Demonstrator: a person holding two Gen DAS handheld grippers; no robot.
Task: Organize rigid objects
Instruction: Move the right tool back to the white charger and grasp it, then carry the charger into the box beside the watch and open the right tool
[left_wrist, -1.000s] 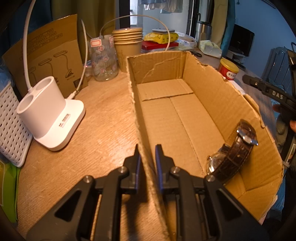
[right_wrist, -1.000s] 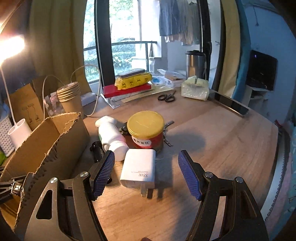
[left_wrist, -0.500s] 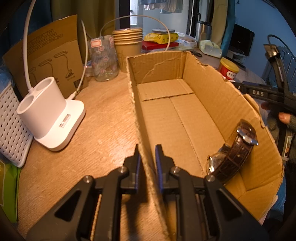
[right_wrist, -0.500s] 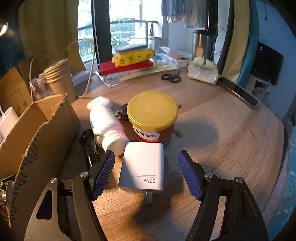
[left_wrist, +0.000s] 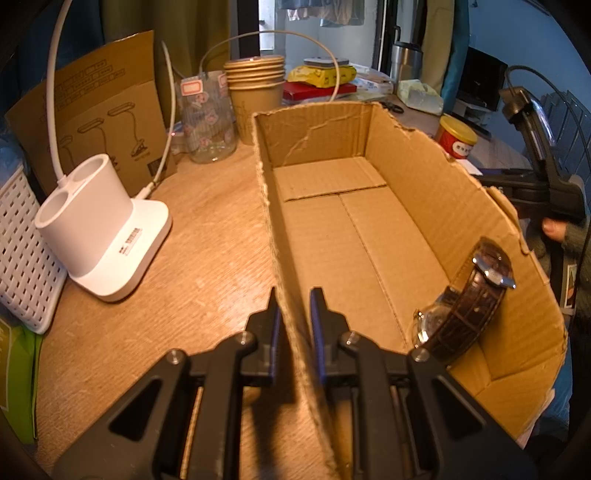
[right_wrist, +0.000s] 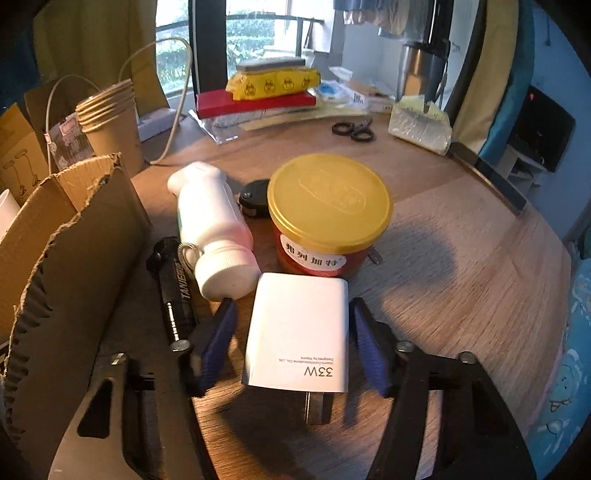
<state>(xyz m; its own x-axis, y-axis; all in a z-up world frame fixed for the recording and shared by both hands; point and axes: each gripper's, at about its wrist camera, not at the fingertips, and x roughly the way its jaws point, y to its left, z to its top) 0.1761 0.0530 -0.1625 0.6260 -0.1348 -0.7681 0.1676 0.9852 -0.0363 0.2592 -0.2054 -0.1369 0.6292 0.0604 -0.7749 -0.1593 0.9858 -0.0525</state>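
Observation:
My left gripper is shut on the left wall of the open cardboard box. Inside, a brown-strapped watch leans on the right wall. My right gripper straddles a white charger lying flat on the table. Its jaws are closing, with the blue pads a small gap off each side of the charger. Just beyond lie a white bottle, a black flashlight, a black key fob and a red tin with a yellow lid. The box's outer wall stands to the left.
A white lamp base, a white basket, a glass jar and stacked paper cups stand left of and behind the box. Scissors and a stack of books lie further back. A hand shows right of the box.
My right gripper has come down and forward over the charger, and its jaws have narrowed around it. The left gripper and the box have not moved.

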